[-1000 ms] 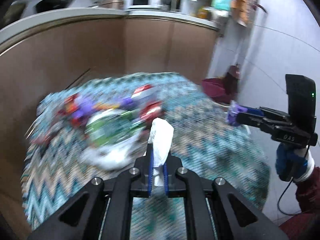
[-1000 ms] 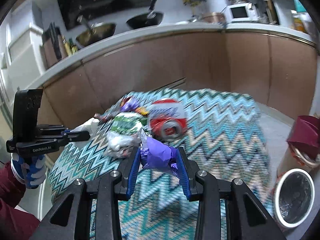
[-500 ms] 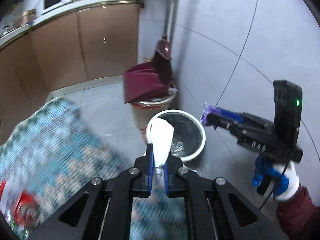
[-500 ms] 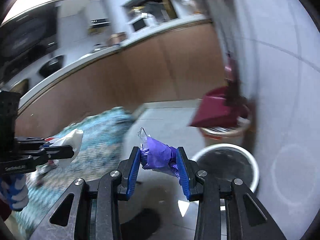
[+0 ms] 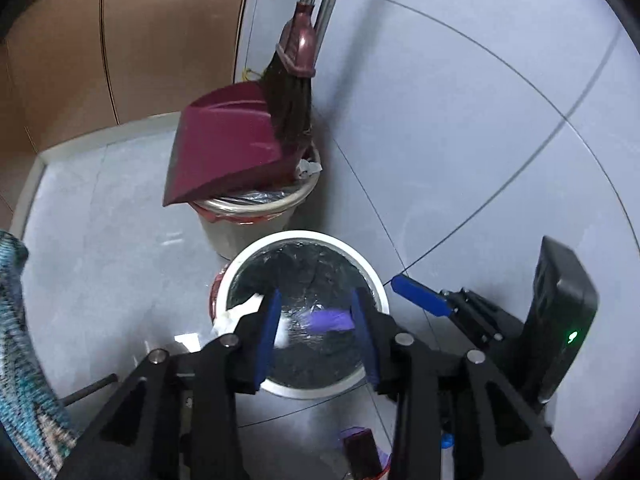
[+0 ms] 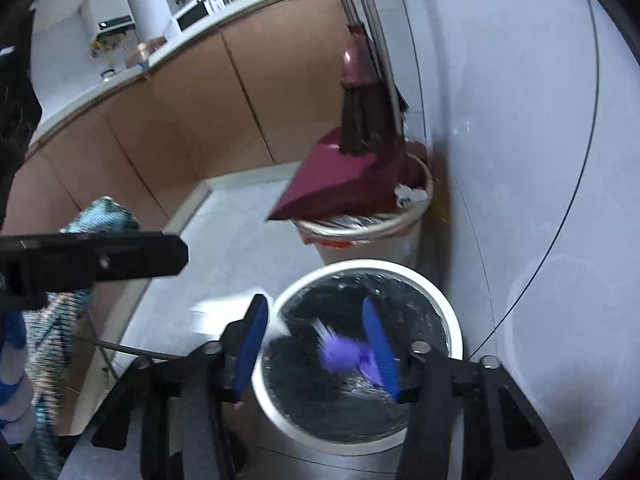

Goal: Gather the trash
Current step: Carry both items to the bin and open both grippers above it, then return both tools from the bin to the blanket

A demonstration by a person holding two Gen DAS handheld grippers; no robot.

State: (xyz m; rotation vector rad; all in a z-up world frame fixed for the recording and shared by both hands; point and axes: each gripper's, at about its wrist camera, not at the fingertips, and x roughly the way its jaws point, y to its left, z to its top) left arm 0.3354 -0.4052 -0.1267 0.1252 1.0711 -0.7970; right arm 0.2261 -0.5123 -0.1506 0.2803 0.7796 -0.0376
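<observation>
Left gripper: jaws are opening, over the white bin; nothing is pinched between its blue pads.
Right gripper: jaws are opening too, over the same bin; the purple wrapper is blurred just beside its right pad, and I cannot tell if it touches.
White tissue: a blurred white bit inside the bin, by the left gripper's left pad.
Purple wrapper: loose in the bin mouth.
White bin: round, lined with a dark bag, standing on the floor near the wall.
Second bin: just behind the white bin, full.
Dustpan: dark red, resting on top of the second bin.
Broom: leaning on the wall, bristles against the dustpan.
Rug: zigzag blue, at the left edge.
</observation>
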